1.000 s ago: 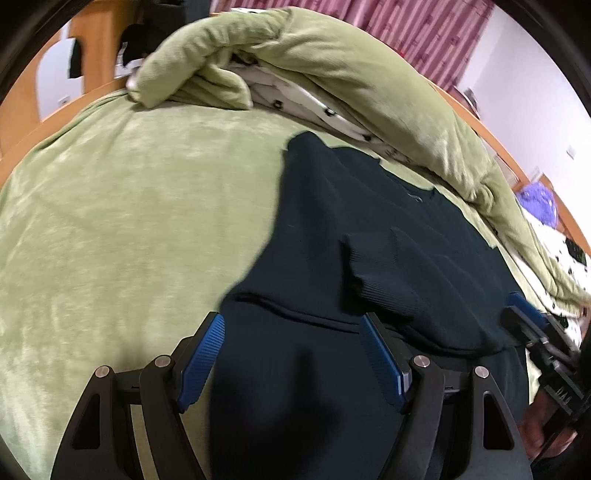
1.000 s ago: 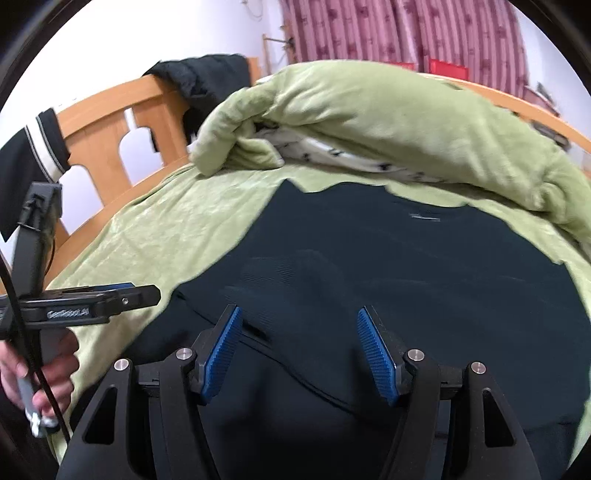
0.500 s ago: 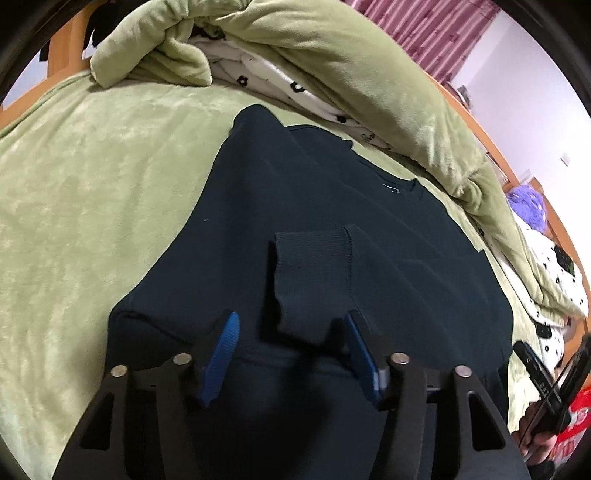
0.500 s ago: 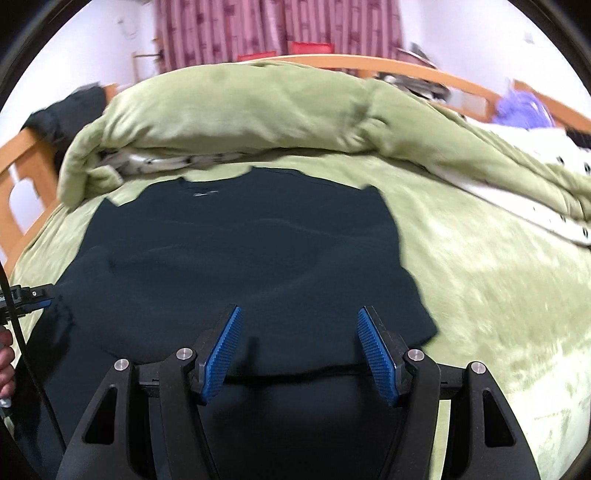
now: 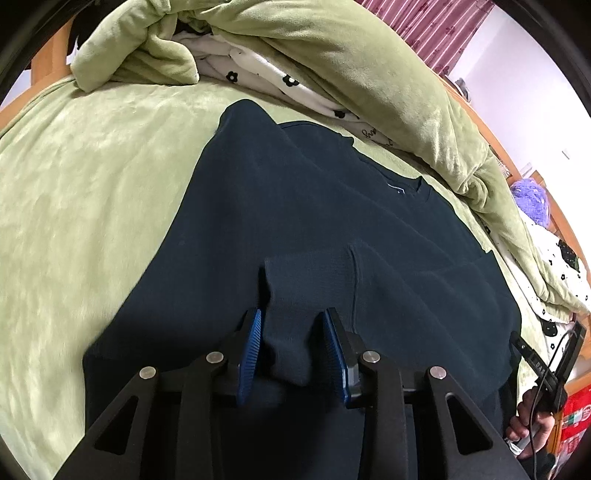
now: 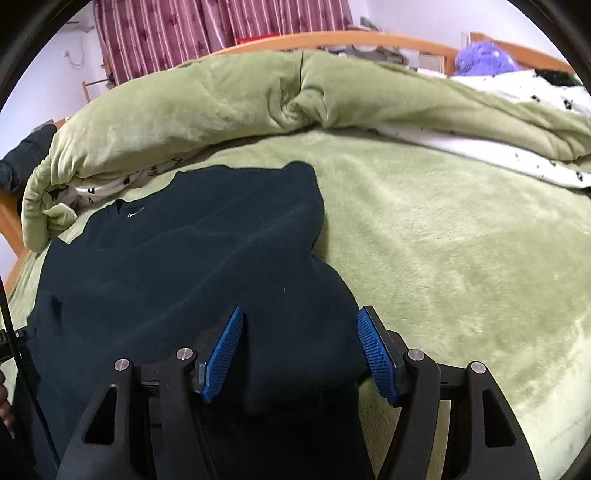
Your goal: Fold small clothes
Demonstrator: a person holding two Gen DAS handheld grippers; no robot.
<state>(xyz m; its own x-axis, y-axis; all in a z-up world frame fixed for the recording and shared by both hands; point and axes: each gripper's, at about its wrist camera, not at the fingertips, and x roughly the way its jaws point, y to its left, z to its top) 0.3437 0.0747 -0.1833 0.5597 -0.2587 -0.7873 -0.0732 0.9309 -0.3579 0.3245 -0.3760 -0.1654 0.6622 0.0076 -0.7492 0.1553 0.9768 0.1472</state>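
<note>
Dark sweater point(image 5: 295, 229), collar toward duvet point(image 5: 369, 74)

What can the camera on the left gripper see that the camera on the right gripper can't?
Only the left wrist view shows the ribbed sleeve cuff folded over the sweater's front, with the left gripper closing around it, and the hand holding the other gripper at the right edge.

Only the right wrist view shows the right gripper, jaws apart over the sweater's right-hand edge, a wide bare stretch of bedsheet and a dark garment on the bed frame.

Both show the dark sweater, the rolled green quilt, the striped curtain and a purple fluffy thing.
</note>
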